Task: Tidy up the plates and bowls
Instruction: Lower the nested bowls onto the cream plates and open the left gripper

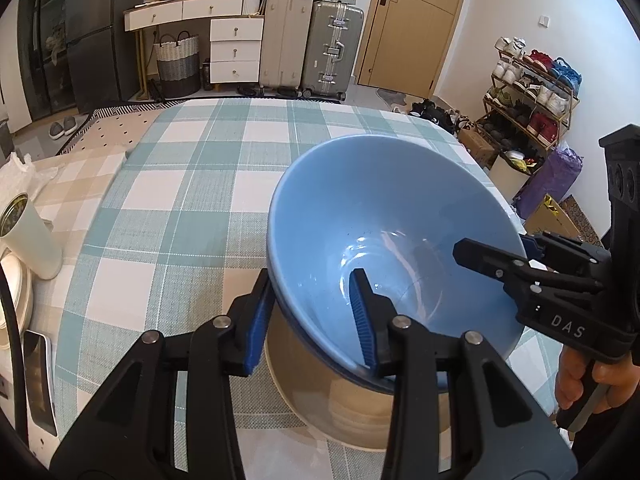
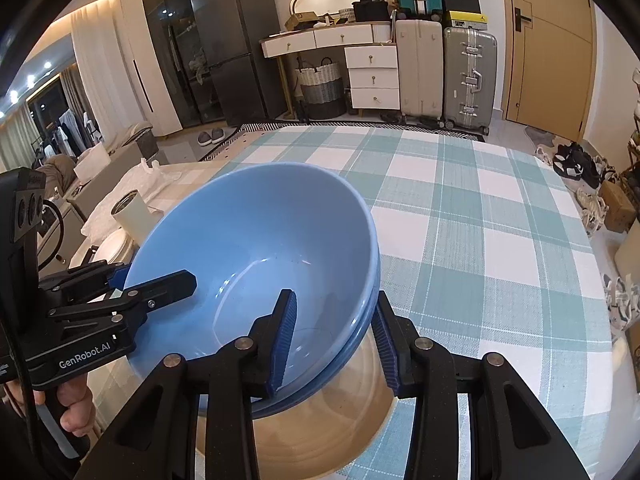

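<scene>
Gleaming pale blue and glossy, the blue bowl (image 1: 384, 216) sits tilted atop a beige bowl (image 1: 332, 404) on the checked tabletop (image 1: 192, 184), both hand-held grippers pinching its rim, left hand-held gripper (image 1: 312, 320) near, right hand-held gripper (image 2: 336, 340) opposite. A white cup (image 1: 30, 236) stands far left, suitcases (image 1: 312, 44) beyond.
</scene>
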Available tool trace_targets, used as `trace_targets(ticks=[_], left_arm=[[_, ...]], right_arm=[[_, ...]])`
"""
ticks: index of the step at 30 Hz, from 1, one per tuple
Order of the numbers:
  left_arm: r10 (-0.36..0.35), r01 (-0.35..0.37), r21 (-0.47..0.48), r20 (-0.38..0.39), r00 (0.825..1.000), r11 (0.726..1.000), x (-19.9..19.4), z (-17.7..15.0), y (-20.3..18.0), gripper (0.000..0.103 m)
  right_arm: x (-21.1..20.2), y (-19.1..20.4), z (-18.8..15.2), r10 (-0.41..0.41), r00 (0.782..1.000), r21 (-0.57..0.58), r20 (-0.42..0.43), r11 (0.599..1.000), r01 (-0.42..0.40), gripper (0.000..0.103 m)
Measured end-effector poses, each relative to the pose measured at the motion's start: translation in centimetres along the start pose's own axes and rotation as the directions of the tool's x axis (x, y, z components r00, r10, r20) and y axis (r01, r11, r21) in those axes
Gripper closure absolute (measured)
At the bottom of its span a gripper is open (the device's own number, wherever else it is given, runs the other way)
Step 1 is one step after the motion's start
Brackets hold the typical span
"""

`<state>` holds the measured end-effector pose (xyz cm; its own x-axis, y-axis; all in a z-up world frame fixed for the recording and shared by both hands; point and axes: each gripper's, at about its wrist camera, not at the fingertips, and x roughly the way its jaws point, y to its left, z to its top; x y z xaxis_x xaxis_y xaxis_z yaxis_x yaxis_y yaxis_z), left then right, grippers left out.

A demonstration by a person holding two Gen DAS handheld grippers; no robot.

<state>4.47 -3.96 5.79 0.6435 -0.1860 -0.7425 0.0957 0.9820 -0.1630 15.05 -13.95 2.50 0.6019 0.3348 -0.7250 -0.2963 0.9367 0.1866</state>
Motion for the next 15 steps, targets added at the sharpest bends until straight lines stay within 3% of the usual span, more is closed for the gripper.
trace_targets(ticks=[9,15], left_arm=[[-0.003,0.003,0.003,0.004,1.0,1.0,0.46,0.36,-0.03,0.068],[0.002,-0.003,0.029,0.007,1.0,1.0,0.95,0.85,-0.41,0.059]], right_arm=[[0.26,-0.39,0.14,-0.004,1.0,0.02,0.006,1.0,0.004,0.064],[0.43,-0.24,0.32,-0.006,1.0,0.01,0.006,1.0,0.006,0.06]])
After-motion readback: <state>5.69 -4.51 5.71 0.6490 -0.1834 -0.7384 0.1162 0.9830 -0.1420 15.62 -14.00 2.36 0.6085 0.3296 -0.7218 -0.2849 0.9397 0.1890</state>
